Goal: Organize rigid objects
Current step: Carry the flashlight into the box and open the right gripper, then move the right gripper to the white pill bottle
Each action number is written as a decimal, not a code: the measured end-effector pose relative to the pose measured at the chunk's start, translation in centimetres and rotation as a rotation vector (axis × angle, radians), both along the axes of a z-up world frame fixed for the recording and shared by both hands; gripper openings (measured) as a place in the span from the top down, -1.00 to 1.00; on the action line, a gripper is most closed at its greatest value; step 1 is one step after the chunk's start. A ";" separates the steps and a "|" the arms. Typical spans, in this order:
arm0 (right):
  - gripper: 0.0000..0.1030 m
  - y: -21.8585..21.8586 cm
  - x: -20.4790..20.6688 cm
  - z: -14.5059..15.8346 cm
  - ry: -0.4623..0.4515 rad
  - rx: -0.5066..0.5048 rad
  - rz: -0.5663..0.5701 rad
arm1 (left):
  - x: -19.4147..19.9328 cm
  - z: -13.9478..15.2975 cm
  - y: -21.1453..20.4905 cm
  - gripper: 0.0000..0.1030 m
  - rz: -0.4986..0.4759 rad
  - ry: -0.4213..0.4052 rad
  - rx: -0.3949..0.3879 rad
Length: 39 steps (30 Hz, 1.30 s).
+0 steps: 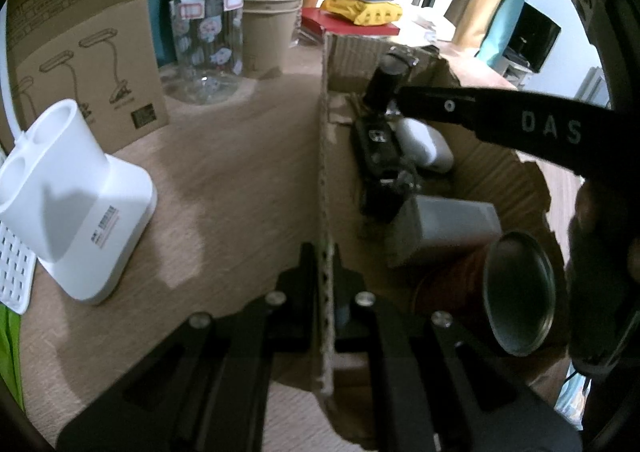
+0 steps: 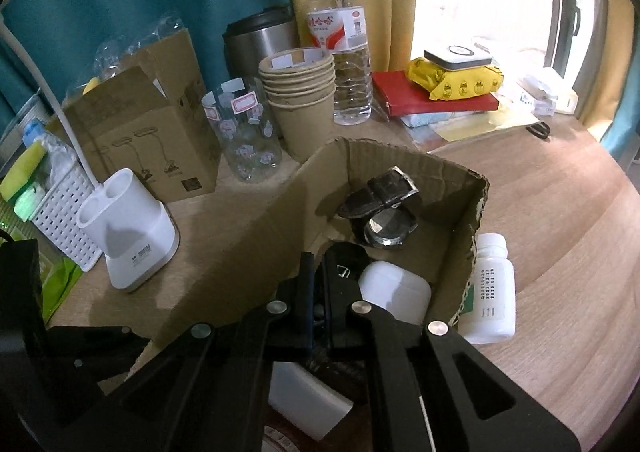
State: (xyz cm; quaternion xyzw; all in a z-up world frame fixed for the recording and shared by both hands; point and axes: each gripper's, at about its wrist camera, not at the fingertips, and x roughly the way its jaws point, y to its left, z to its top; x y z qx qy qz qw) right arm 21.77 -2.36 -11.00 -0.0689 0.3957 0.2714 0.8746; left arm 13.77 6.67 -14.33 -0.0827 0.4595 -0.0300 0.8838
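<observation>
Closest to your left tongs [image 1: 326, 252] is the side wall of the cardboard box [image 1: 326, 172]: the two fingers are clamped on it, one inside and one outside. That anchors the box, so hold the pinch level and don't twist, because the corrugated edge looks soft and could fold.

Your right tongs [image 2: 318, 256] are down inside the box with the fingers drawn close together. The tips sit against the black car key [image 2: 346, 272], but the view is dark there and I cannot tell whether they actually nip it or anything else. Just ahead of those tips lies the wristwatch [image 2: 384, 220] with its strap standing up. To their right is a white case [image 2: 394, 292], and below them a white block [image 2: 304, 396]. From the left camera a red tin [image 1: 516, 292] lies on its side near the box's open end.

My guess is that the sorting is mostly done. The white pill bottle [image 2: 490, 292] stands outside the box, just past the torn wall to the right of your right tongs. Before you reach for it, lift straight up clear of the strap, then take the bottle across its body, not the cap.
</observation>
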 end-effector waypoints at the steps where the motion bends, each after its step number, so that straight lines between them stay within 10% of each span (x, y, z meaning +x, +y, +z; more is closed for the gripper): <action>1: 0.92 0.0 0.0 0.0 0.002 0.001 0.000 | 0.0 0.0 0.0 0.91 0.000 0.000 0.000; 28: 0.90 -3.9 -1.8 2.9 -0.046 0.037 -0.070 | -0.1 0.1 0.1 0.91 0.000 -0.003 0.002; 39: 0.00 -6.5 -1.6 4.2 -0.098 0.053 -0.146 | -0.1 0.1 0.3 0.91 -0.001 -0.003 0.005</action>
